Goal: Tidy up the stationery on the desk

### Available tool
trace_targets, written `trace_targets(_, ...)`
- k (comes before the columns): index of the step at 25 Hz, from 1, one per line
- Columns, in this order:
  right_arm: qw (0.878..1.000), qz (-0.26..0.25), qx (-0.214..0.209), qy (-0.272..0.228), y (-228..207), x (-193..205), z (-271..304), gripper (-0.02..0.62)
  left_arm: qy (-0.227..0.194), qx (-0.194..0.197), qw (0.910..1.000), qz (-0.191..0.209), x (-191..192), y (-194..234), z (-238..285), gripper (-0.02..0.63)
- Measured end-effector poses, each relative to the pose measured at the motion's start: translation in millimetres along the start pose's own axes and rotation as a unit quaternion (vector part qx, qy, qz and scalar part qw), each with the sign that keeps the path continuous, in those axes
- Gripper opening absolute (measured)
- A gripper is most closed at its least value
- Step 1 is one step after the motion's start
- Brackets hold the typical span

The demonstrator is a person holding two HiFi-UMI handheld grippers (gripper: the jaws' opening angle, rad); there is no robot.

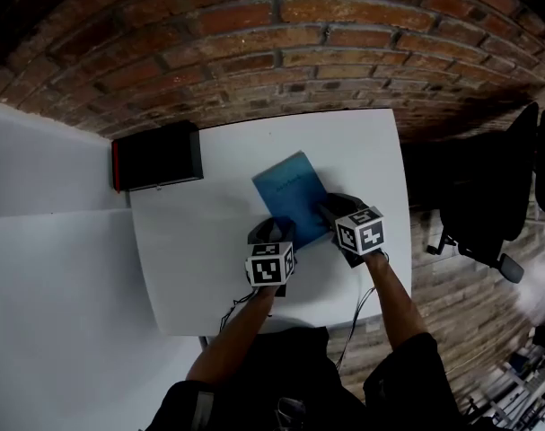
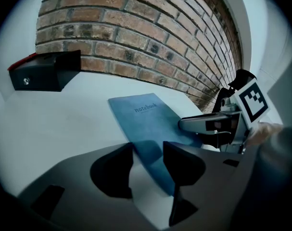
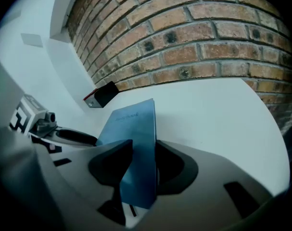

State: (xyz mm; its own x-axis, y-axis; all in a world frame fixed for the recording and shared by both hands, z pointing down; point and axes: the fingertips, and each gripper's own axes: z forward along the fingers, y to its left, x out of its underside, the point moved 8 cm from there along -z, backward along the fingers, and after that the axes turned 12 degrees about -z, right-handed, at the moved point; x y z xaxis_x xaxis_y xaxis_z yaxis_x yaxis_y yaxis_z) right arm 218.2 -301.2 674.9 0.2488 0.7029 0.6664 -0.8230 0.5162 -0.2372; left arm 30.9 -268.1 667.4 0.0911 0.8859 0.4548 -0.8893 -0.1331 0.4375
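A blue notebook [image 1: 293,197] lies near the middle of the white table [image 1: 200,268], set at a slant with one short end towards the brick wall [image 1: 281,52] and the other towards the person. In the left gripper view its cover [image 2: 145,121] carries the printed word "notebook". The right claw [image 1: 330,210] is at the notebook's right near edge. In the right gripper view, the right claw [image 3: 140,163] is pinching the notebook [image 3: 134,129], which fills the gap between the two jaws. From the left gripper view the same claw [image 2: 190,128] shows one jaw above the cover and one below it, closed onto the book's edge. The left claw [image 1: 272,232] is at the notebook's near end, just beside the right one. In its own view the left claw [image 2: 148,166] is spread, with the near corner of the notebook running between the jaws and a strip of bare table showing beside it. I cannot tell whether either jaw touches the cover. The right gripper view also catches the left claw [image 3: 82,137] at the notebook's far side. A black box with a red edge [image 1: 158,155] stands at the back left corner of the table, well apart from the notebook and close to the wall; both gripper views show it too [image 2: 45,71] [image 3: 101,94]. A black office chair [image 1: 487,200] stands on the wooden floor to the right of the table.
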Motion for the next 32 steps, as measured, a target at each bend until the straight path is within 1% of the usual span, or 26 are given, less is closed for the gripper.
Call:
trace_targets(2, 1.000, 0.019, 0.006, 0.002, -2, -1, 0, 0.156, 0.002, -0.008, 1.0000, 0.003, -1, 1, 1, 0.158)
trace_targets(4, 0.999, 0.039, 0.004, 0.006, -4, -3, -1, 0.126, 0.001, -0.013, 0.9999, -0.001, -2, 3, -1, 0.152)
trace_targets(6, 0.999, 0.053, 0.003, 0.007, -8, -3, -3, 0.097, -0.001, -0.015, 0.9998, -0.015, -3, 4, -1, 0.132)
trace_targets(8, 0.998, 0.060, 0.002, 0.003, -9, -3, -6, 0.072, -0.004, -0.014, 0.9995, -0.030, -3, 5, -2, 0.110)
trace_targets(10, 0.998, 0.061, 0.001, -0.001, -9, -3, -7, 0.063, -0.005, -0.013, 0.9992, -0.036, -4, 8, -3, 0.093)
trace_targets(19, 0.998, 0.064, -0.017, -0.005, 1, -6, -8, 0.049, -0.021, -0.021, 0.9985, -0.046, -11, 20, -9, 0.060)
trace_targets(24, 0.998, 0.063, -0.025, -0.007, 13, -10, -5, 0.044, -0.027, -0.032, 0.9981, -0.045, -13, 30, -15, 0.052)
trace_targets(28, 0.997, 0.064, -0.042, -0.007, 25, -16, 1, 0.043, -0.033, -0.042, 0.9974, -0.049, -14, 42, -24, 0.046)
trace_targets(32, 0.997, 0.053, -0.059, -0.001, 43, -21, 11, 0.043, -0.038, -0.053, 0.9962, -0.057, -13, 60, -36, 0.040)
